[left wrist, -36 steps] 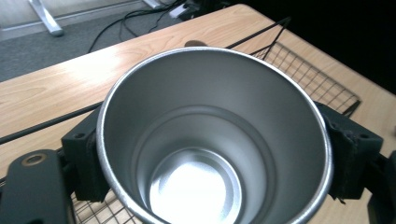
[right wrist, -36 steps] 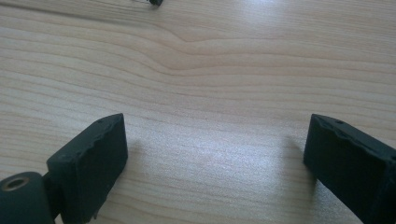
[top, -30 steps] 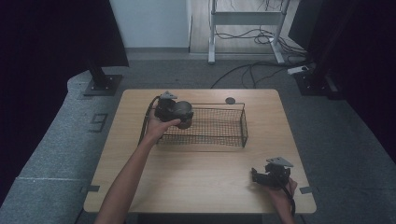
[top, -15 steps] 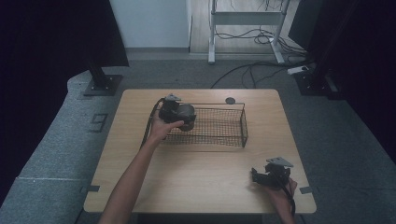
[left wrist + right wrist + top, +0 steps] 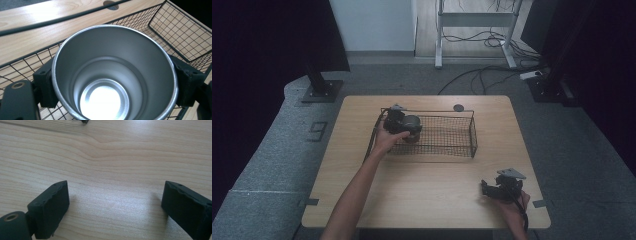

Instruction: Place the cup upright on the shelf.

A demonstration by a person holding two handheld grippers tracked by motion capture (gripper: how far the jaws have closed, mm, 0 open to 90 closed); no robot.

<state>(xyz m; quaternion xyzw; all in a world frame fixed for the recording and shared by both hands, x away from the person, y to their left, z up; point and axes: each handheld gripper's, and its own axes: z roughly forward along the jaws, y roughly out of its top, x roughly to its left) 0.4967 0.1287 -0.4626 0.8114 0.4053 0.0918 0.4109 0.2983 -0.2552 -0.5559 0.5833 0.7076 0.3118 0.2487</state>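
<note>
A steel cup (image 5: 113, 75) sits between the jaws of my left gripper (image 5: 113, 86), which is shut on it; I look straight down into its shiny inside. In the high view the cup (image 5: 412, 123) and left gripper (image 5: 398, 121) are at the left end of the black wire basket (image 5: 452, 148), inside its rim. My right gripper (image 5: 493, 190) rests at the table's front right, far from the basket. In the right gripper view its pads (image 5: 50, 208) stand wide apart over bare wood, with the right gripper (image 5: 115, 210) open and nothing between them.
The wooden table (image 5: 427, 195) has a dark round cable hole (image 5: 458, 107) behind the basket. A cable (image 5: 371, 141) trails from the left gripper down the table's left side. Grey floor, a stand base (image 5: 323, 90) and cables lie beyond the table.
The left gripper with the cup has shifted slightly toward the back and lower into the basket's left end. The right gripper has stayed put.
</note>
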